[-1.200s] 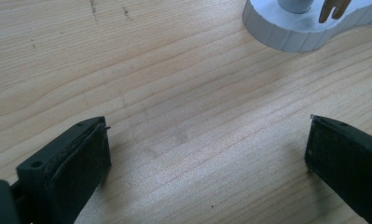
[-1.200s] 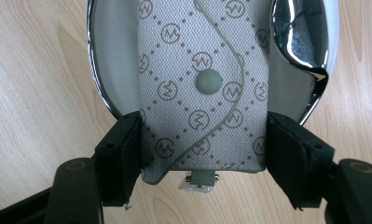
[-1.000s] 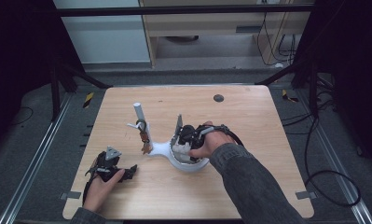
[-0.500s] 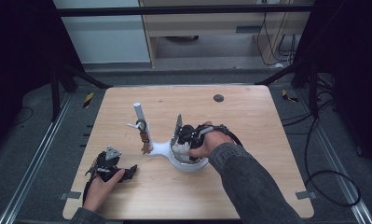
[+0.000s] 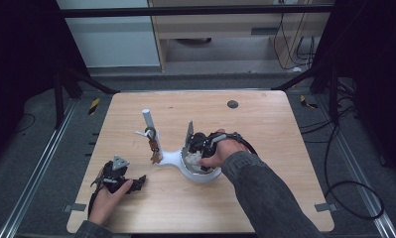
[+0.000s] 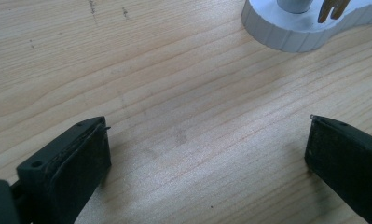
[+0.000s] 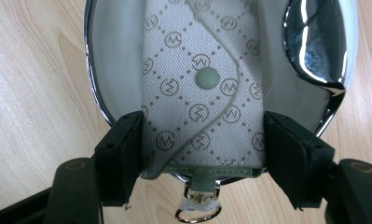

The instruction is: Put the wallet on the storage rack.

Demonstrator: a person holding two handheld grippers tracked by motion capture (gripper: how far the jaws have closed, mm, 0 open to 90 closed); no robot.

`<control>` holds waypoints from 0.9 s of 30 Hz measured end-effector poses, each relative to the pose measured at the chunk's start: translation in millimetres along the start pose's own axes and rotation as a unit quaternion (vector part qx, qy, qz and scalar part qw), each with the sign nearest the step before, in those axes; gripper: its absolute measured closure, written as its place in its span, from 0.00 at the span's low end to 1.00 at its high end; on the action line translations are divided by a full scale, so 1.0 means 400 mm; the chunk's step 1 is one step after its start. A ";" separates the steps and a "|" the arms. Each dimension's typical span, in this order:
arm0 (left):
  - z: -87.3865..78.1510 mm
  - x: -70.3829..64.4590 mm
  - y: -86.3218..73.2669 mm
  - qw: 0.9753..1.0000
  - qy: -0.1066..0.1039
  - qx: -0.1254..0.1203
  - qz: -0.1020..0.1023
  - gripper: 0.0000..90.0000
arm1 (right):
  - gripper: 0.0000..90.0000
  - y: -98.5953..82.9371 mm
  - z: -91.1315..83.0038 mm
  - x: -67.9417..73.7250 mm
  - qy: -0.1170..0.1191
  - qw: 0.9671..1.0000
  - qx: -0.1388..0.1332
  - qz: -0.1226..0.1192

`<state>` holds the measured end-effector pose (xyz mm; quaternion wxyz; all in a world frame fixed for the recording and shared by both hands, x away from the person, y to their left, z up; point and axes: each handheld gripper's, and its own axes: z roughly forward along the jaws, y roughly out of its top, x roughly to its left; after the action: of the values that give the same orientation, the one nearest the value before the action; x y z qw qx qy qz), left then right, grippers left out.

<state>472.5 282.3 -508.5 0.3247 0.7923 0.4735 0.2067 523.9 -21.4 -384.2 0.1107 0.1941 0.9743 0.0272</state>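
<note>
Gripping the monogrammed fabric pouch [image 7: 200,93] across its width, our right claw [image 7: 202,161] has a jaw pressed on each long edge, so the little case cannot twist as it sits in the chrome-rimmed dish [image 7: 93,88]. We hold it near the end with the tab and metal ring [image 7: 198,205], which leaves the snap button [image 7: 207,77] and the flap free — a sensible grip, we judge, for either settling the pouch into the dish or lifting it out; which of the two we cannot tell from this moment alone.

From the high view, the dish belongs to a white stand [image 5: 173,158] with an upright post [image 5: 150,126], and small hooks on that post carry a hanging key-like trinket [image 5: 153,148]. The right claw [image 5: 201,148] sits over the dish end of the stand, near the middle of the worktop [image 5: 265,139].

Our left claw [image 5: 138,182] rests low on the worktop near the front left — jaws spread wide with nothing but bare wood between them. It points toward the stand's round base [image 6: 291,32], close enough, we think, to steady it if the right hand's pull makes it tip, yet well apart from the pouch for now.
</note>
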 end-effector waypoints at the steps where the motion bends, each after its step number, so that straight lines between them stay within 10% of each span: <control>1: 0.000 0.000 0.000 1.000 0.000 0.000 0.000 0.00 | 0.35 0.001 0.003 0.000 0.000 1.000 -0.003 0.001; 27: 0.000 0.000 0.000 1.000 0.000 0.001 0.000 0.00 | 0.23 -0.011 -0.033 -0.001 0.007 0.999 -0.033 0.029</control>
<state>472.5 282.2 -508.5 0.3242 0.7924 0.4736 0.2064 519.6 -25.7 -371.6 0.1089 0.2187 0.9676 0.0640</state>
